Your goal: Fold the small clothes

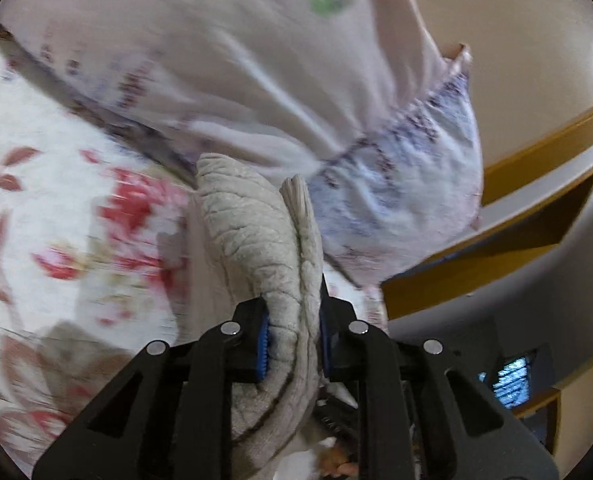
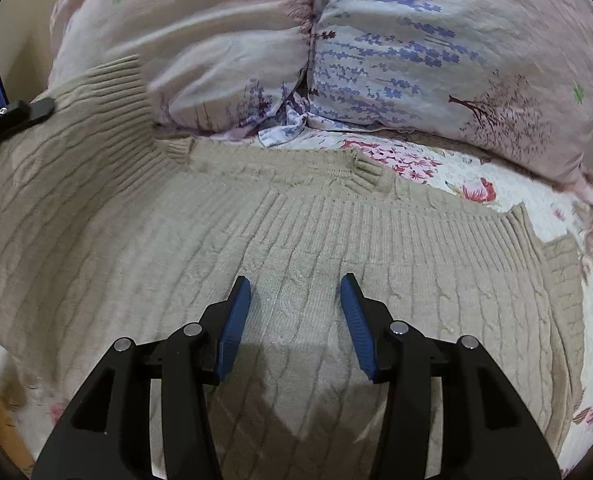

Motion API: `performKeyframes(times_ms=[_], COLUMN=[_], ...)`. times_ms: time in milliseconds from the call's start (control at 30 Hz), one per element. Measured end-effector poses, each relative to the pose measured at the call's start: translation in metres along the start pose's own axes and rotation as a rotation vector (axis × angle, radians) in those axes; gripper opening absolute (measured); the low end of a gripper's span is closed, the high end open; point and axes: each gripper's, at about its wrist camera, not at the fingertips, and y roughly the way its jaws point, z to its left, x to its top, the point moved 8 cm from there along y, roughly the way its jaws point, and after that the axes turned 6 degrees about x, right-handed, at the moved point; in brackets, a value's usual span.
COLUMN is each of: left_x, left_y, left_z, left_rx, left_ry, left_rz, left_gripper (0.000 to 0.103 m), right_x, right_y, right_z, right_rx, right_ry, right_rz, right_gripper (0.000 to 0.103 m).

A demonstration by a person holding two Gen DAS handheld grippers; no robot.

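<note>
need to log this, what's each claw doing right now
Left claw: shut on a fold of the beige sweater.
Right claw: open, poised over the sweater, holding nothing.

1. The sweater (image 2: 296,248) is beige, cable-knit, with ribbed edges.
2. The far pillows (image 2: 436,52) are pale pink, printed with purple flower sprigs, a dark tree and small green marks.
3. The bedsheet (image 1: 56,200) is white with red and pink flowers.
4. Both grippers have black frames and blue pads (image 2: 356,320).
</note>
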Motion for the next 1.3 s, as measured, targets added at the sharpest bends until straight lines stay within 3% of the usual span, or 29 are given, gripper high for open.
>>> performKeyframes(times_ms=[67,133,233,333,467,600,700,733,767,833,900,1000,1067,1167,1300], left_x=[-0.005,-0.012,-0.026,-0.048,-0.094,-0.130,-0.141,-0.140,-0.137,-0.126,-0.113,-0.093,-0.087,-0.088,-0.094], left_y=[0.010,0.023,0.046,0.079,0.138,0.186,0.190,0.187,0.176,0.154,0.131,0.108,0.102,0.100,0.107], left_z=[-0.018,-0.039,-0.070,-0.098,-0.119,-0.115,-0.123,-0.128,-0.134,-0.138,-0.130,-0.099,-0.076,-0.049,-0.029], left_rx=[-0.033,-0.070,-0.125,-0.166,-0.153,-0.104,-0.189,-0.213,-0.249,-0.254,-0.201,0.005,0.109,0.189,0.220], left_ry=[0.007,0.022,0.045,0.069,0.088,0.069,0.042,0.046,0.066,0.119,0.173,0.235,0.251,0.241,0.216], left_rz=[0.011,0.025,0.058,0.109,0.223,0.329,0.385,0.388,0.377,0.323,0.242,0.137,0.120,0.128,0.176], left_gripper=[0.018,0.018,0.018,0.018,0.018,0.022,0.037,0.053,0.062,0.068,0.074,0.077,0.077,0.077,0.077], right_x=[0.006,0.010,0.010,0.003,-0.016,-0.034,-0.036,-0.034,-0.033,-0.028,-0.023,-0.019,-0.019,-0.021,-0.026], right_y=[-0.022,-0.046,-0.081,-0.106,-0.124,-0.129,-0.131,-0.131,-0.131,-0.128,-0.122,-0.109,-0.097,-0.082,-0.069], right_z=[-0.018,-0.042,-0.082,-0.118,-0.160,-0.182,-0.186,-0.185,-0.182,-0.175,-0.169,-0.162,-0.158,-0.152,-0.148], right_rx=[0.068,0.081,0.080,0.048,0.042,0.080,0.151,0.196,0.233,0.325,0.391,0.411,0.379,0.363,0.339], right_ry=[0.094,0.166,0.253,0.311,0.430,0.529,0.572,0.583,0.591,0.610,0.620,0.619,0.607,0.595,0.583], right_rz=[-0.057,-0.117,-0.174,-0.215,-0.251,-0.255,-0.255,-0.254,-0.252,-0.231,-0.203,-0.136,-0.083,-0.020,0.026], right_gripper=[0.049,0.050,0.056,0.056,0.056,0.056,0.056,0.056,0.056,0.056,0.056,0.056,0.056,0.056,0.052])
